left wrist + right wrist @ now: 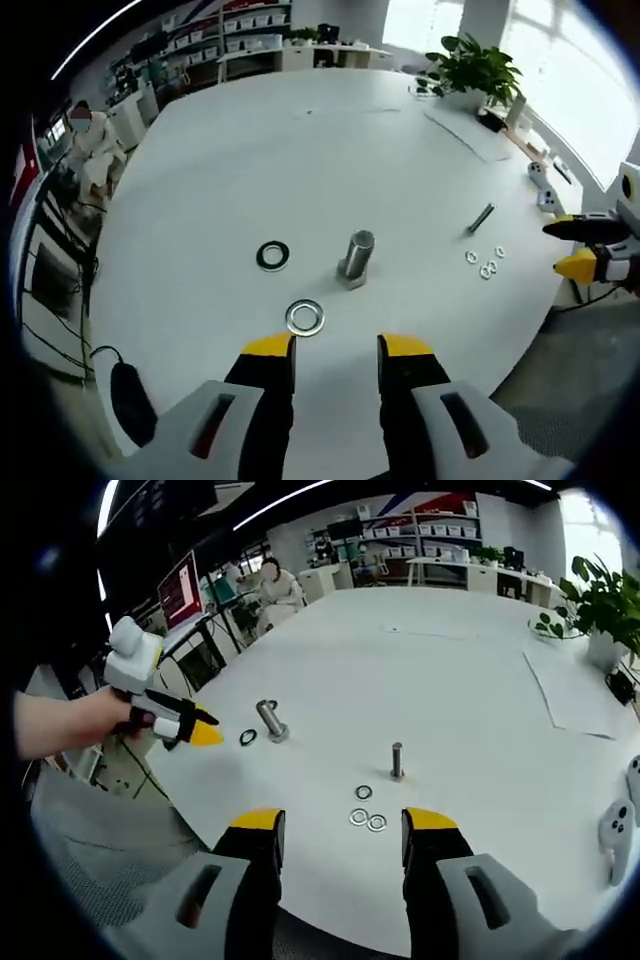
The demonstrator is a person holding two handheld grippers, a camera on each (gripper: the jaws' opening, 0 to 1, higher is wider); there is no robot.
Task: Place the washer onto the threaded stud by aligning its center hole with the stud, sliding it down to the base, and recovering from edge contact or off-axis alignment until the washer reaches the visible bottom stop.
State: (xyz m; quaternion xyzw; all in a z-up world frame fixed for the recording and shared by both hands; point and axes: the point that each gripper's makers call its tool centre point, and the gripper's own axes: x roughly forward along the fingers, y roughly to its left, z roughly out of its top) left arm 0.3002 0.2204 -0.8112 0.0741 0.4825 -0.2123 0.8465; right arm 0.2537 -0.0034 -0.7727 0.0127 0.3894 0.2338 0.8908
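Across a big white table (300, 160) the parts are laid out, and nothing has yet been picked up. Beyond the table, shelves, a potted plant (470, 70) and a seated person (90, 140) are seen.

Nearest the left gripper (335, 350) a large upright stud (355, 258) is stood on its base, with a bright washer (304, 318) lying flat just in front of it and a black washer (272, 255) lying beside it, apart from both. In the left gripper view the jaws are held parted with nothing between them, and are pointed at the bright washer, which lies just ahead of the tips.

Further along the table a thinner stud (397, 760) is stood upright, with three small washers (367, 813) scattered close to its foot. The right gripper (342, 825) is held over that group, its jaws likewise spread and empty.

As judged from this layout, the task is barely begun: no washer is threaded on either stud, and no washer is gripped. All of the work is left, namely grasping a washer, lining its hole over the stud and sliding it down to the base.
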